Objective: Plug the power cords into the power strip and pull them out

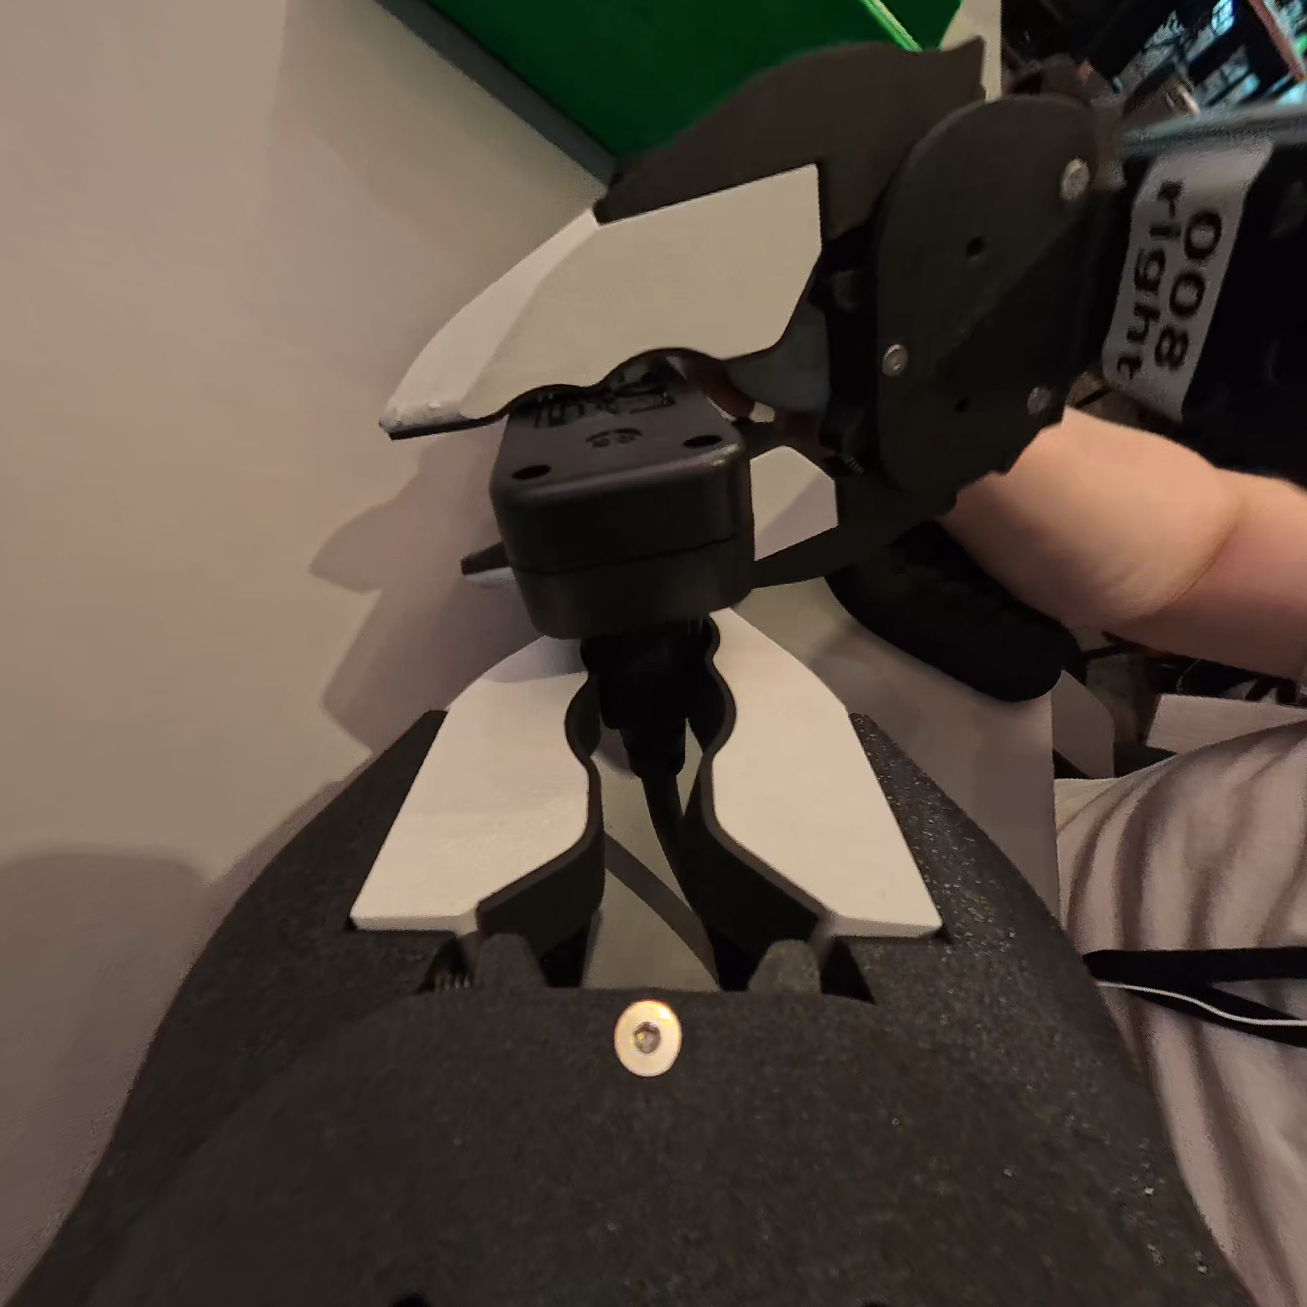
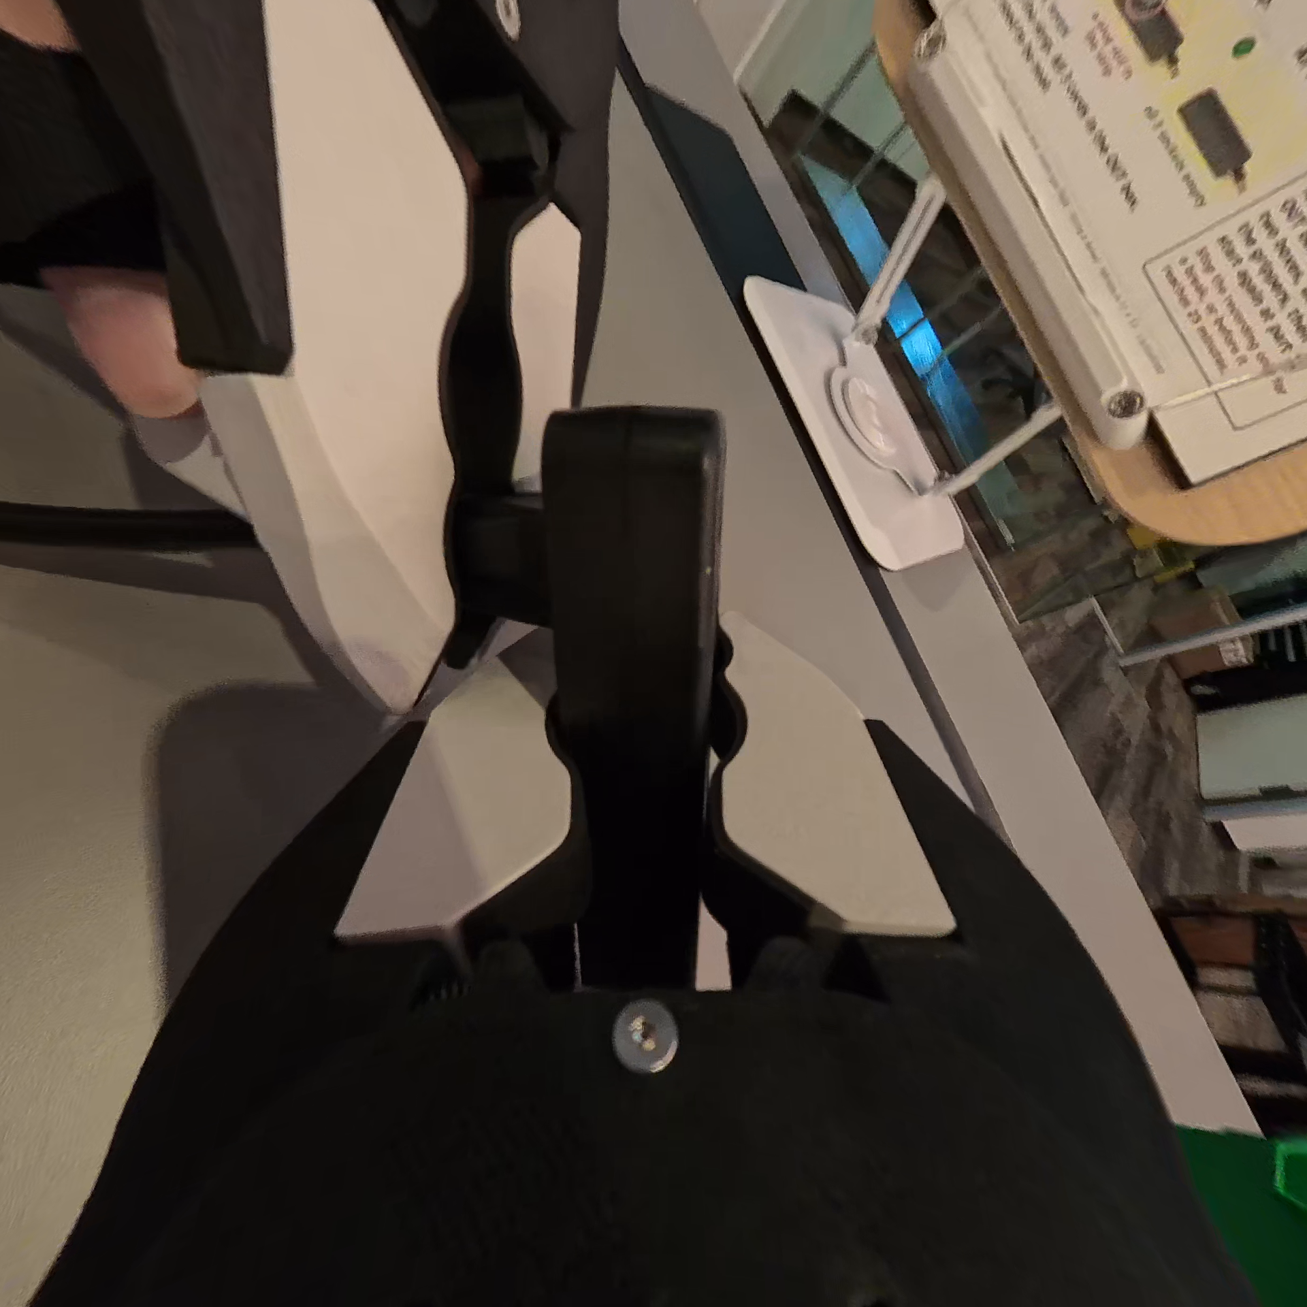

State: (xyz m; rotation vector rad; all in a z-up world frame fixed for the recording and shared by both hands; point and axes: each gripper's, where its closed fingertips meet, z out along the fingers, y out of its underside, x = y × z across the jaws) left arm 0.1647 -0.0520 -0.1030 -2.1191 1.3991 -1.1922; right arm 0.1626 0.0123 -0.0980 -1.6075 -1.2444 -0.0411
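A black power strip [image 1: 622, 516] is held in the air above a white table [image 1: 177, 424]. My right gripper [image 2: 636, 658] is shut on the strip [image 2: 636, 566]; its white finger [image 1: 615, 283] reaches in from the upper right in the left wrist view. My left gripper [image 1: 647, 658] is shut on a black plug [image 1: 640, 707] that sits against the strip's face. Its cord [image 1: 668, 813] runs back between the fingers. In the right wrist view the plug [image 2: 495, 544] meets the strip's left side, with the left gripper's white finger [image 2: 353, 424] over it. The plug's prongs are hidden.
A green panel [image 1: 636, 56] stands beyond the table's far edge. A person's forearm [image 1: 1131, 552] holds the right gripper. In the right wrist view a white stand base [image 2: 849, 424] sits at the table edge, with a printed sheet on a wooden board [image 2: 1131, 212] behind it. From either gripper's tips it is about 25 cm to the green panel [image 1: 636, 56].
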